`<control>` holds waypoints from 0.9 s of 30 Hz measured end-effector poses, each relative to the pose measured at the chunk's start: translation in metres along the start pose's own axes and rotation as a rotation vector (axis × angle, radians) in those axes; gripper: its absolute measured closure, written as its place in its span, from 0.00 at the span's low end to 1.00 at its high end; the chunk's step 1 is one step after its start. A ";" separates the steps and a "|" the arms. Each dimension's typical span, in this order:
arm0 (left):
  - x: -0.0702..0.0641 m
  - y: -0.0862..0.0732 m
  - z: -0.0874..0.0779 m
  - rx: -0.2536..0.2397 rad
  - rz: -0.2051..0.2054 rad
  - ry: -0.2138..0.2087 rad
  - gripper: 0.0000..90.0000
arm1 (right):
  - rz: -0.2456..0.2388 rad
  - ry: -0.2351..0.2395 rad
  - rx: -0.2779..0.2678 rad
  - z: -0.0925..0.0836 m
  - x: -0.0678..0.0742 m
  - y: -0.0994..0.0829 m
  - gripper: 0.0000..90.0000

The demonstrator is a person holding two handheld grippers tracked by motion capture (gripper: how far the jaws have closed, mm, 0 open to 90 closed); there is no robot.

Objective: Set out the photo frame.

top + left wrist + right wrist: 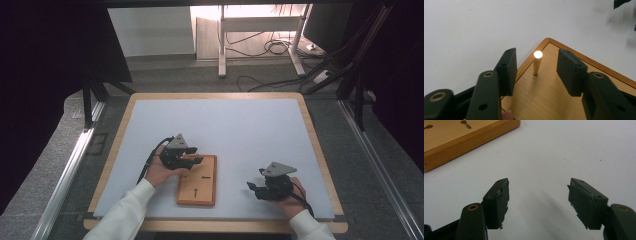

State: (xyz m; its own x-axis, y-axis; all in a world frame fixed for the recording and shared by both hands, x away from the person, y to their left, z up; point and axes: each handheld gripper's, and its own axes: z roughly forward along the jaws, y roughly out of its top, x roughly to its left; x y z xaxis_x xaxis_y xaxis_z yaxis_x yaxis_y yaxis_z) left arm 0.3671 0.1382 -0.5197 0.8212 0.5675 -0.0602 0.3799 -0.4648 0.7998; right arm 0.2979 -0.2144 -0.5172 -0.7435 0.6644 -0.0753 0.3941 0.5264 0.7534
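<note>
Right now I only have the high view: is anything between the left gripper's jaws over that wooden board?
Observer: Yes. The left gripper straddles a small wooden peg standing upright in the board, near a corner.
Operator: Gripped?
Observer: No, both pads stand clear of it.
Operator: And the right gripper?
Observer: The right gripper is open over the bare white table, with nothing between its jaws.
</note>
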 end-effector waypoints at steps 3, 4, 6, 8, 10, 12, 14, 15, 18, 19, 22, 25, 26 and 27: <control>0.002 -0.002 0.002 0.005 0.000 -0.014 0.65 | -0.004 0.001 -0.001 0.000 0.001 0.000 0.37; 0.003 -0.003 0.002 0.000 -0.005 -0.017 0.67 | -0.002 0.002 -0.001 0.000 0.001 0.000 0.37; 0.003 -0.003 0.003 -0.002 -0.004 -0.013 0.72 | -0.003 0.001 0.001 0.000 0.000 0.000 0.37; 0.004 -0.003 0.005 0.003 0.003 -0.016 0.75 | -0.002 0.001 0.003 0.001 0.000 0.000 0.37; 0.004 -0.003 0.006 0.008 0.001 -0.023 0.81 | -0.003 0.002 0.004 0.001 0.001 0.000 0.37; 0.005 -0.003 0.005 0.004 -0.002 -0.028 0.86 | -0.009 0.002 0.006 0.001 0.001 0.000 0.37; 0.005 -0.003 0.005 -0.003 -0.007 -0.029 0.89 | -0.016 0.003 0.009 0.002 0.002 0.000 0.37; 0.005 -0.003 0.005 -0.004 -0.007 -0.032 0.91 | -0.015 0.004 0.009 0.003 0.002 0.000 0.37; 0.004 -0.002 0.007 0.001 -0.010 -0.029 0.92 | -0.017 0.006 0.011 0.004 0.002 0.000 0.37; 0.004 -0.001 0.007 0.004 -0.008 -0.027 0.93 | -0.018 0.005 0.010 0.004 0.003 0.000 0.37; 0.005 0.000 0.007 0.014 -0.015 -0.036 0.94 | -0.019 0.006 0.010 0.004 0.004 0.000 0.37; 0.007 0.001 0.007 0.025 -0.024 -0.050 0.94 | -0.023 0.006 0.009 0.004 0.004 0.001 0.37; 0.008 0.002 0.007 0.030 -0.026 -0.054 0.94 | -0.023 0.006 0.010 0.004 0.004 0.001 0.37; 0.008 0.002 0.007 0.034 -0.026 -0.058 0.94 | -0.024 0.007 0.009 0.004 0.004 0.001 0.37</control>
State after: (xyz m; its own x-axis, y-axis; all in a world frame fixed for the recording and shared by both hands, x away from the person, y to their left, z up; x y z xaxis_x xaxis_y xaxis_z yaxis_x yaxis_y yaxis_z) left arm 0.3777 0.1371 -0.5225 0.8339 0.5397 -0.1156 0.4146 -0.4744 0.7765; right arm 0.2975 -0.2091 -0.5198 -0.7564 0.6481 -0.0888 0.3811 0.5469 0.7454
